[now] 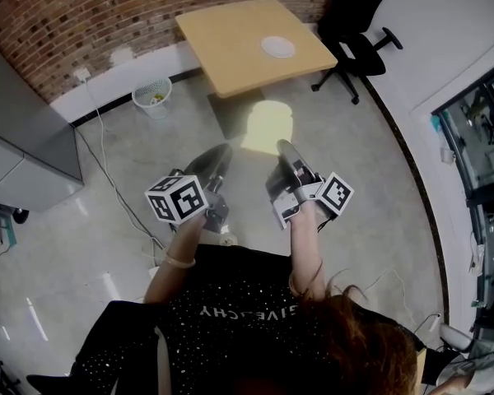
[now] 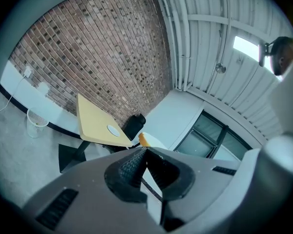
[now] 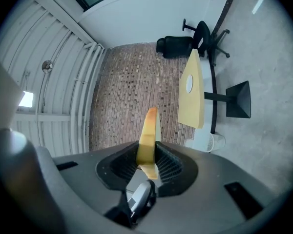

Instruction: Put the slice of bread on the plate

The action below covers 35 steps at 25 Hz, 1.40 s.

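Head view only gives you the slice of bread point(image 1: 267, 126) as a pale patch sticking out past the right gripper point(image 1: 286, 155). That gripper's own view shows it edge-on, pinched between the ribbed pads, jaws narrow and tight on it. The left gripper point(image 2: 146, 150) is closed tip to tip on nothing, with the slice peeking just beyond its tips. The plate point(image 1: 277, 47) is on the table point(image 1: 230, 48), well ahead of both sets of fingers.
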Available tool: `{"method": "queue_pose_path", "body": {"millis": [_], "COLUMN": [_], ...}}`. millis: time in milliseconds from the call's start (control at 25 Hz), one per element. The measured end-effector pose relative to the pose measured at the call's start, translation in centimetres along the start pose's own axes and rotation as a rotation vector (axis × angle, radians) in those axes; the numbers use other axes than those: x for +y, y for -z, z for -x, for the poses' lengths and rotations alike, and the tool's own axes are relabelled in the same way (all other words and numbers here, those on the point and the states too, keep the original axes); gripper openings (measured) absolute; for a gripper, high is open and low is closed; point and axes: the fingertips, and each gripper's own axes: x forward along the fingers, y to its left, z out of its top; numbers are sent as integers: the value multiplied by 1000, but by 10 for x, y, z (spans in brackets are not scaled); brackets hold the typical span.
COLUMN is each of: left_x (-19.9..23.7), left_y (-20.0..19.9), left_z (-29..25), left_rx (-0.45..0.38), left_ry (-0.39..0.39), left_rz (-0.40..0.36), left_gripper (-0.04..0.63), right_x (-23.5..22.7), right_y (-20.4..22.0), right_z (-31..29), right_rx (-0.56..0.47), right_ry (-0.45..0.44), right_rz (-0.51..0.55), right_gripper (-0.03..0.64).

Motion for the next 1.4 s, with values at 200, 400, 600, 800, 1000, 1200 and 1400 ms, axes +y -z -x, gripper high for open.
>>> {"method": "queue_pose_path", "body": {"millis": [200,400,600,800,1000,1200,1400], "left_x": [5,5,16,36,46,59,75], "left_y": [2,7,5,-8,-26,-39,-59], "left_z": [-5,-21,-48,-83,-128,-165,-193], "left_rx": [21,52,87,105,106,120,121], "left_ry": [-5,14,41,59,76,76,67], "left_rz": [2,-1,24,28,39,62,77], "left_gripper": [11,11,11,11,11,11,11], "right_x": [-5,-12,-27,-42,-47,-59,-62], "right_y": [-2,-5,-24,-44,-79,-109,-129], "right_z": [2,1,-20,-49,-75,-100,-132], "right_rx": [-14,-28,-50,-63,-77,-87,-80], "right_ry": [0,-4,5,12,16,41,52], "right_rz": [-13,-32,-51,-47,-32,-42,-45], "right_gripper": [98,98,98,98,98,98,98]}}
